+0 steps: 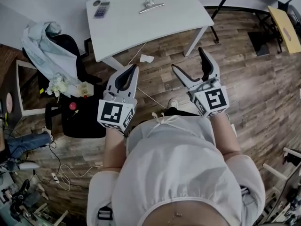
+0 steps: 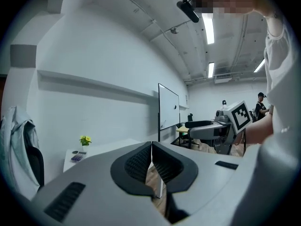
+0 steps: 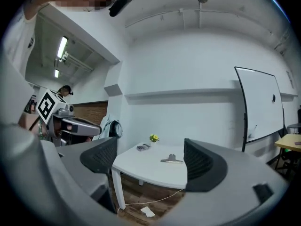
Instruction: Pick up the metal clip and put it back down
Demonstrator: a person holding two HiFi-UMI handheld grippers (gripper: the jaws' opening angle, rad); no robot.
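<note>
In the head view the metal clip lies on the white desk, well ahead of both grippers and roughly between them, its long axis running across my reach. The left gripper has its fingers together, and the right gripper has them spread wide. In the left gripper view the fingers meet on nothing, and I can't make out the clip. In the right gripper view the clip shows far off inside the wide, empty gap, toward the right finger, so I judge the right hand better aimed.
</note>
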